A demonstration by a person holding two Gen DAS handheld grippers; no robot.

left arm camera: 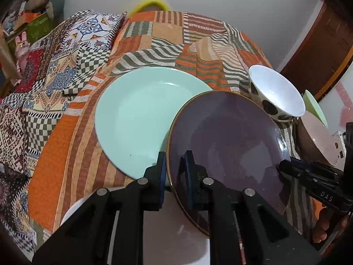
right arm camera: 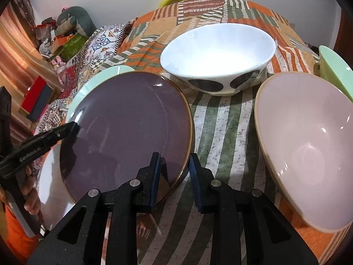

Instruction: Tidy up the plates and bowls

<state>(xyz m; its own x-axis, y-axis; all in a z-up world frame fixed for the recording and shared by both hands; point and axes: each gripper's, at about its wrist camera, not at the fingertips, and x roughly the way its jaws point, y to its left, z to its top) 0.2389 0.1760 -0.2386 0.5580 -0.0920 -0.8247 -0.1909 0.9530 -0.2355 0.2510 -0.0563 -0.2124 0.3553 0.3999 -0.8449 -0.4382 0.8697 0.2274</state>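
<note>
A dark purple plate (left arm camera: 225, 141) is held tilted above the patterned cloth. My left gripper (left arm camera: 175, 161) is shut on its left rim. In the right wrist view the purple plate (right arm camera: 125, 128) has its right rim between my right gripper's (right arm camera: 175, 162) fingers, which stand slightly apart around it. A mint green plate (left arm camera: 141, 114) lies flat on the cloth, partly under the purple plate. A white plate (right arm camera: 53, 187) lies below the purple one. A white bowl with black spots (right arm camera: 218, 59), a pink bowl (right arm camera: 308, 150) and a green bowl (right arm camera: 335, 70) stand to the right.
The orange striped patchwork cloth (left arm camera: 72, 132) covers the whole surface. A patterned pillow (left arm camera: 92, 31) lies at the far left. Boxes and toys (right arm camera: 66, 37) are stacked on the left by the wall. A wooden door (left arm camera: 320, 50) is at the right.
</note>
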